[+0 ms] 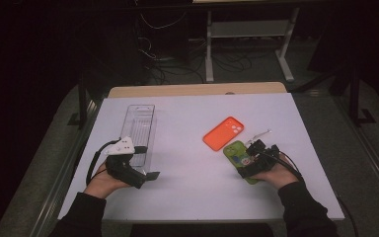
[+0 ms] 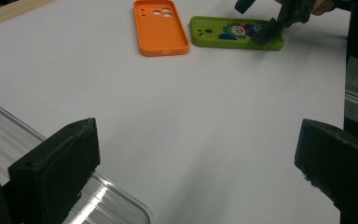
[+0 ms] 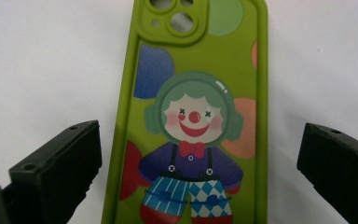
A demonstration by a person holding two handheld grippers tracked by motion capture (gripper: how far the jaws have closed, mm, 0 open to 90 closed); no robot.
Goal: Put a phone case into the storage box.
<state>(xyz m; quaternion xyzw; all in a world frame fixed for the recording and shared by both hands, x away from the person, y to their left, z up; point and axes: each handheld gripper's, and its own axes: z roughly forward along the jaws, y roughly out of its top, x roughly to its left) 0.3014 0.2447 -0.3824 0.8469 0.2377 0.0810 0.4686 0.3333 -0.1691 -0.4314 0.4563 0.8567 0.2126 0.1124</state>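
A green phone case printed with a clown lies flat on the white table, right of centre. My right gripper hovers over its near end, open, with one jaw on each side of the case. Beside it, to the left and farther back, lies an orange phone case. My left gripper is open at the near end of a clear plastic tray, with nothing between its jaws. From there I see the green case and the right gripper above it.
The clear tray's corner sits under the left jaw. A small white object lies just behind the green case. A wooden strip runs along the table's far edge. Desk legs and cables stand on the floor beyond.
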